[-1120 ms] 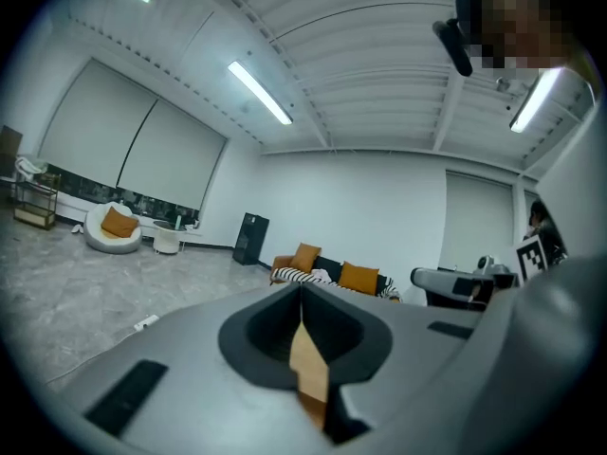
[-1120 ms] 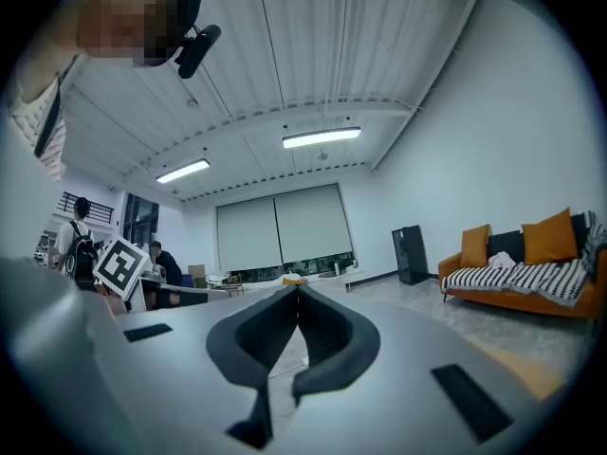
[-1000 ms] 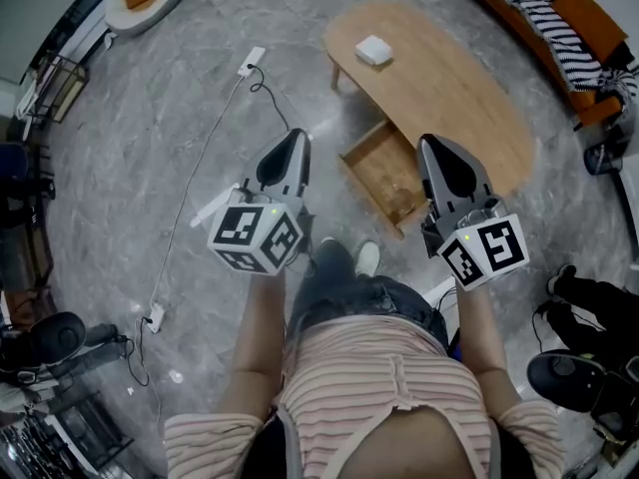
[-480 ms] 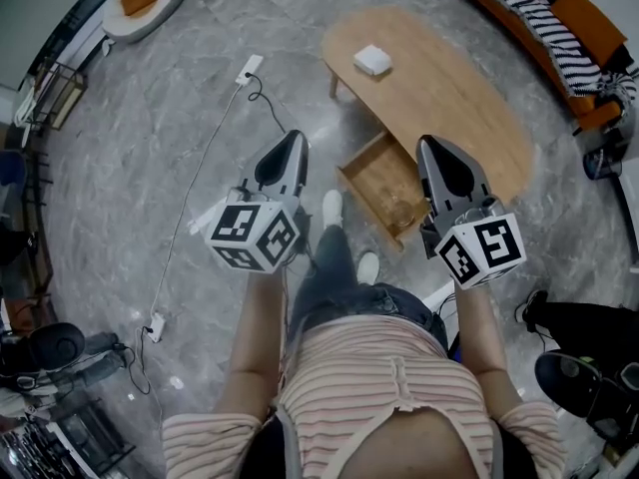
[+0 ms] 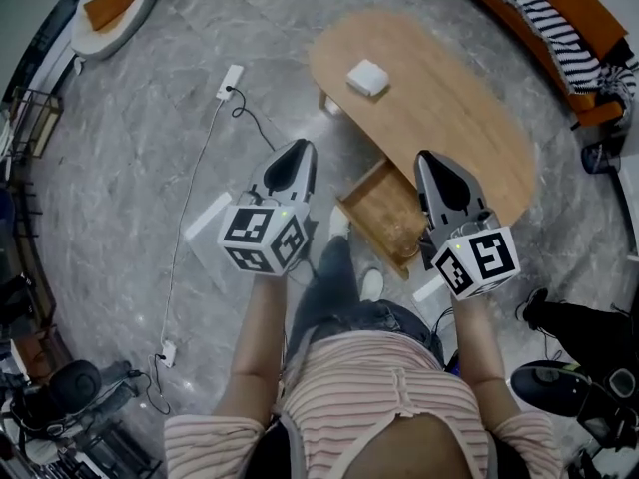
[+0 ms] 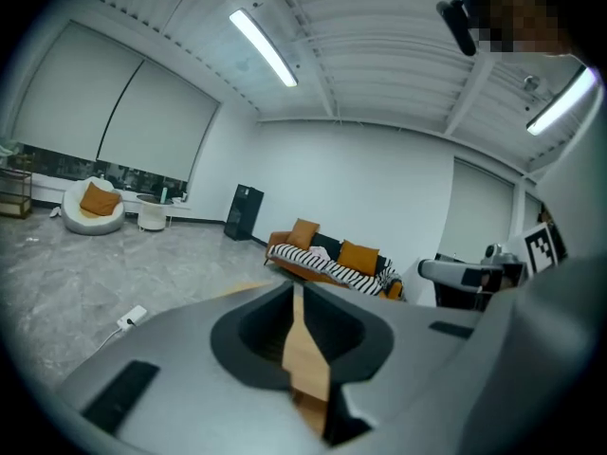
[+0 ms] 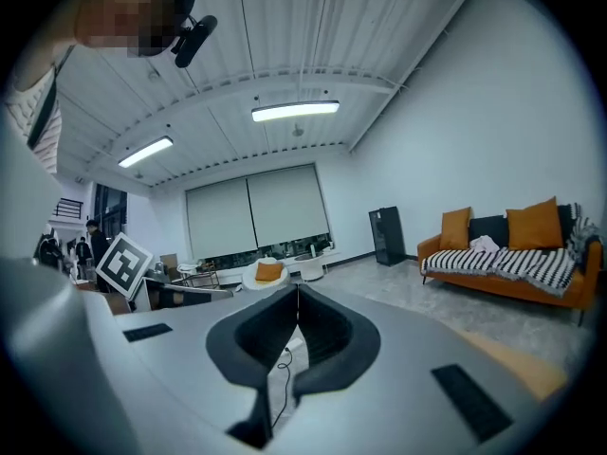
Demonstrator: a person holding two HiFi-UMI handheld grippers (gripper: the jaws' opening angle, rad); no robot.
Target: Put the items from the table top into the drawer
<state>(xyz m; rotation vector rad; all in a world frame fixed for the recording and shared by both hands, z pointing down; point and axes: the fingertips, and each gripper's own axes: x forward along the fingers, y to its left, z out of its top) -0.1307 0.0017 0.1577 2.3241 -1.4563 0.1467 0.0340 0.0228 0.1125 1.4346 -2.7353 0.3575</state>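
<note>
**Both grippers shut and empty, white item on the table top, drawer open**

Head view: the left gripper (image 5: 298,158) and right gripper (image 5: 435,168) are both held out in front of the person, pointing toward the wooden table (image 5: 469,118). Neither touches anything.

Left gripper view: the jaws meet at the tips and nothing is between them (image 6: 297,297). Only the table's wood shows through the slit lower down.

Right gripper view: same, with the jaws together and nothing gripped (image 7: 297,292). Floor and a cable show through the gap behind the tips.

The task item, a small white box (image 5: 367,76) with rounded corners, sits on the table top near its far-left end. It is well apart from both grippers.

The drawer (image 5: 374,193) is pulled out of the table's near side. It shows between the two grippers, nearer the right one, whose tip overlaps its right edge in this view. Something small and clear lies at the drawer's near end, too small to name.

A white power strip (image 5: 230,80) with its cable lies on the grey marble floor (image 5: 130,168), left of the table. An orange sofa (image 5: 574,18) with a striped throw is at top right. The person's white shoe (image 5: 371,285) is just below the drawer.
</note>
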